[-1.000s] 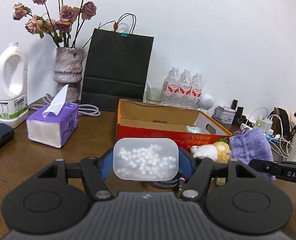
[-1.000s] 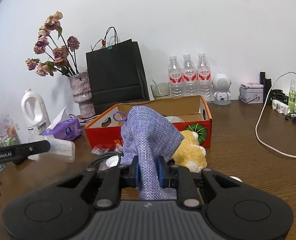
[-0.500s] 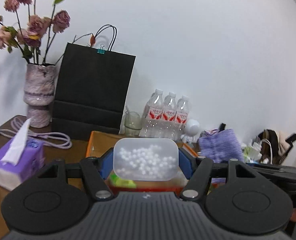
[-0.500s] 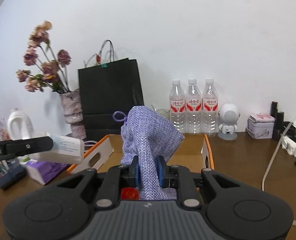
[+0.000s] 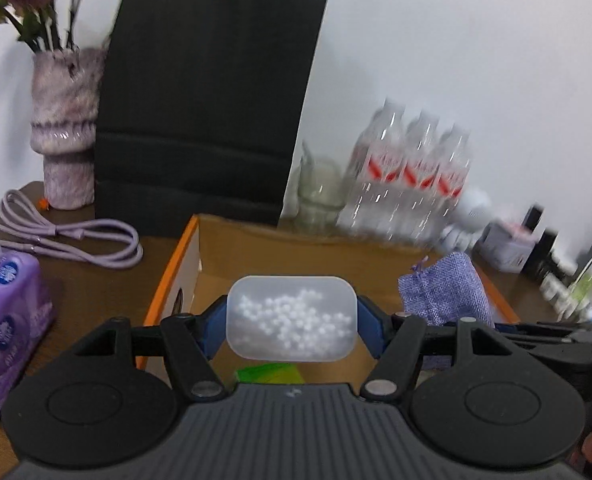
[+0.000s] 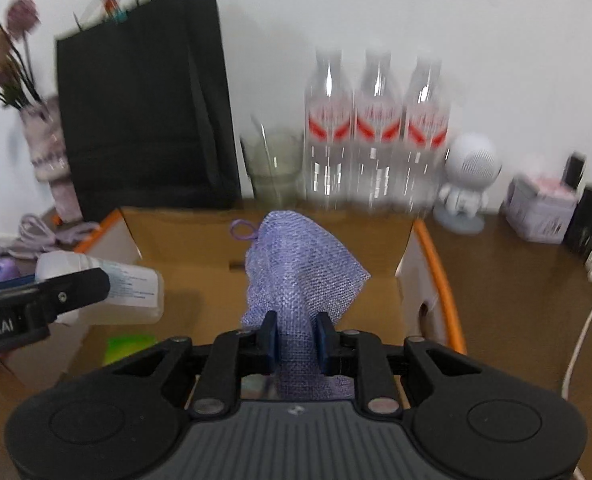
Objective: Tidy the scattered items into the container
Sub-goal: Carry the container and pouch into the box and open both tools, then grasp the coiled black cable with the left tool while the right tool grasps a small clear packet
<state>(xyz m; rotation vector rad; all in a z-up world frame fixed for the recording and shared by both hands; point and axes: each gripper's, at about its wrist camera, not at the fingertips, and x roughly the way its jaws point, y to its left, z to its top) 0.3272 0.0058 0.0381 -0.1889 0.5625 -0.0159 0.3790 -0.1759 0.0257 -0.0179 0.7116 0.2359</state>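
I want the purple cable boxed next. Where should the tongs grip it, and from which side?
Grip the purple cable at its right looped end, where the strands lie bundled. Come from above, straddling the bundle: it lies flat on the table, left of the cardboard box.

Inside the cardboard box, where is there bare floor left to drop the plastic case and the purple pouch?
The cardboard box shows bare floor along its back wall and right side, behind the purple pouch. The near left corner is taken by something green. The plastic case, gripped by the left gripper, hangs above it. The right gripper is opening around the pouch.
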